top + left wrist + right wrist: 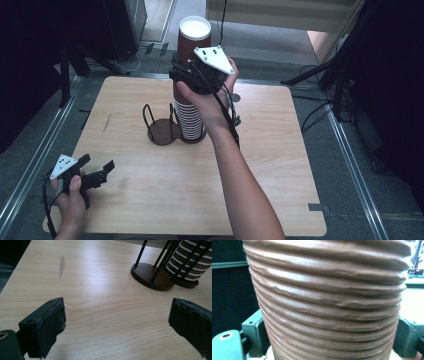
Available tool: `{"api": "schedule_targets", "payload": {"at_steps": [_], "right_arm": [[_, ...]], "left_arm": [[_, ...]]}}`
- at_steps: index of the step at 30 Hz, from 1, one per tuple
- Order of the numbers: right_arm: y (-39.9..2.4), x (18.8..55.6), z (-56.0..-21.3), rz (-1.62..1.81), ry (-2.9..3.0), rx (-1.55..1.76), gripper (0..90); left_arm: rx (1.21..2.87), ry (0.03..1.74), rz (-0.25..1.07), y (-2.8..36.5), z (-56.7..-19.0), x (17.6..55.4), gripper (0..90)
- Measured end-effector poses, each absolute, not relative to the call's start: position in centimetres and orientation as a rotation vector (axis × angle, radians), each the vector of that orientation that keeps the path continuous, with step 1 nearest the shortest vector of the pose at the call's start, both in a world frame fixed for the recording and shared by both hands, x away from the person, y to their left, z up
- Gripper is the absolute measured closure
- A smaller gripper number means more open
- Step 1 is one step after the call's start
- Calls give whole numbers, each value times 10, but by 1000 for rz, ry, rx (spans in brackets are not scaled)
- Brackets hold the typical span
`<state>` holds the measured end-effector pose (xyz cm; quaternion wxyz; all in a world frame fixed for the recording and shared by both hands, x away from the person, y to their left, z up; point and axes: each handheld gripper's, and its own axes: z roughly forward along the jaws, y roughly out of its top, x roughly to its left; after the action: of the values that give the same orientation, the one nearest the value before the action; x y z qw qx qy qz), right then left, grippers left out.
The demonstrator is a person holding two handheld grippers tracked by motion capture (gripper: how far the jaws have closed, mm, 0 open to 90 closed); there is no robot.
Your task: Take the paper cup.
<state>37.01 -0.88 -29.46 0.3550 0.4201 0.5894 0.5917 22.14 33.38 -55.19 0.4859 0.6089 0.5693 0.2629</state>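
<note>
From above the table, the person's right forearm reaches forward and up, the hand wrapped round the right gripper (186, 70), whose jaws close on either side of the top brown cup (193, 40), held above the stack of cups (189, 117). That stack stands in a dark wire cup holder (161, 129) near the middle of the wooden table (280, 165). The left hand (74, 200) rests low at the near left corner, holding the left gripper (97, 167) level over the wood, jaws spread wide and holding nothing. Grey floor, metal rails and dark stands surround the table.

Along the left gripper's jaws, both black pads sit far apart with bare table (105, 305) between them. A pale scuff mark (61, 265) shows on the wood farther off, and the round holder base (150, 277) and banded stack (186, 262) stand at the upper right.

Close up in the right gripper view, the ribbed brown cup (329, 300) sits between the two jaws, which press its sides at the lower left and lower right. Dark surroundings lie behind it.
</note>
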Motion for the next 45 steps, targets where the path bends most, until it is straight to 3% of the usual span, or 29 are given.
{"api": "schedule_targets", "payload": {"at_steps": [21,45], "right_arm": [[-47,351,-297,1500,1490,1097,100],[-92,329,-327,1413,1487,1118,99]], "left_arm": [[1485,1387,640,333,-552,222,19],[1489,1390,646,333,-552,222,18]]}}
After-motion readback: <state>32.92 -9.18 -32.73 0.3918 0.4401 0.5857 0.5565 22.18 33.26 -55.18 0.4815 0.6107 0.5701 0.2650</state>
